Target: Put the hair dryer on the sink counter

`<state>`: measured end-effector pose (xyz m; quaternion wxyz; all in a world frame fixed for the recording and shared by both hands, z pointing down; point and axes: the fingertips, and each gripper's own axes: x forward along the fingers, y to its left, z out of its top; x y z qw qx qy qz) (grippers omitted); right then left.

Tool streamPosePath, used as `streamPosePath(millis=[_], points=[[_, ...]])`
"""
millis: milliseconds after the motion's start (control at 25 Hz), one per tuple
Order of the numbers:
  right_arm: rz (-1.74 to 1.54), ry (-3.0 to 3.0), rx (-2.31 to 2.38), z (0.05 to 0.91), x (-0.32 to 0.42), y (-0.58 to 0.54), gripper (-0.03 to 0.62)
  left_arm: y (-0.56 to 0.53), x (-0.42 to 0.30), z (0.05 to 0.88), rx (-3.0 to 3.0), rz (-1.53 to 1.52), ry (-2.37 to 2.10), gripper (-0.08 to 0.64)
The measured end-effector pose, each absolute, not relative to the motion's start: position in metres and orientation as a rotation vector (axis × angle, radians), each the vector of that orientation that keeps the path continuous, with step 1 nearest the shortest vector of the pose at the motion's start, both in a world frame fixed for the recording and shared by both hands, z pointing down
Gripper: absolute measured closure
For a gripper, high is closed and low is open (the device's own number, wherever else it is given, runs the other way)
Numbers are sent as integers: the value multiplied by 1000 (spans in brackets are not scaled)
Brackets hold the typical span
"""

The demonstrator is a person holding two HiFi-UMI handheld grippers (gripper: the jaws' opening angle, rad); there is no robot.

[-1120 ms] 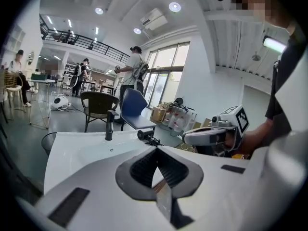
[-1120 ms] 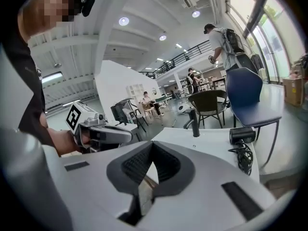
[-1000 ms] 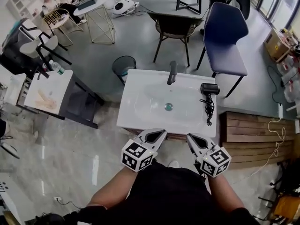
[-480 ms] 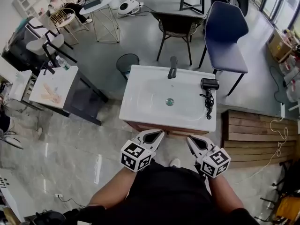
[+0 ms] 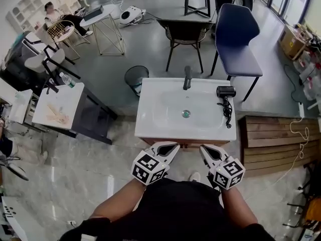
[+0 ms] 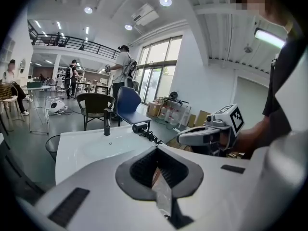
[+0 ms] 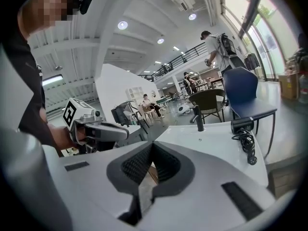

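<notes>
A black hair dryer (image 5: 225,91) lies on the right side of the white sink counter (image 5: 150,127), its coiled cord (image 5: 228,110) trailing toward the near edge. It also shows in the left gripper view as the hair dryer (image 6: 140,127) and in the right gripper view as the hair dryer (image 7: 242,124). A black faucet (image 5: 187,78) stands at the back of the basin. My left gripper (image 5: 173,146) and right gripper (image 5: 203,148) hover side by side just short of the counter's near edge. Both are shut and empty, apart from the dryer.
Behind the sink stand a blue chair (image 5: 235,34) and a brown chair (image 5: 184,28); a black waste bin (image 5: 136,78) sits at its back left. A wooden platform (image 5: 276,139) lies to the right. A small white table (image 5: 55,107) stands at left. People are far off.
The head view has shifted, so the sink now sits further right and a little lower in it. Both grippers stay shut, empty and side by side before the counter.
</notes>
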<state>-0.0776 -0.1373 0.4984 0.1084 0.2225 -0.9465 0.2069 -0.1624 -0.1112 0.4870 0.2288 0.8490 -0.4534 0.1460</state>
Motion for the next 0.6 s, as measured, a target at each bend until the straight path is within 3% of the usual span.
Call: streamPosePath(millis=[600], points=[[590, -2759, 716, 500, -92, -136, 591, -118, -174, 484, 2386, 402, -1186, 560]])
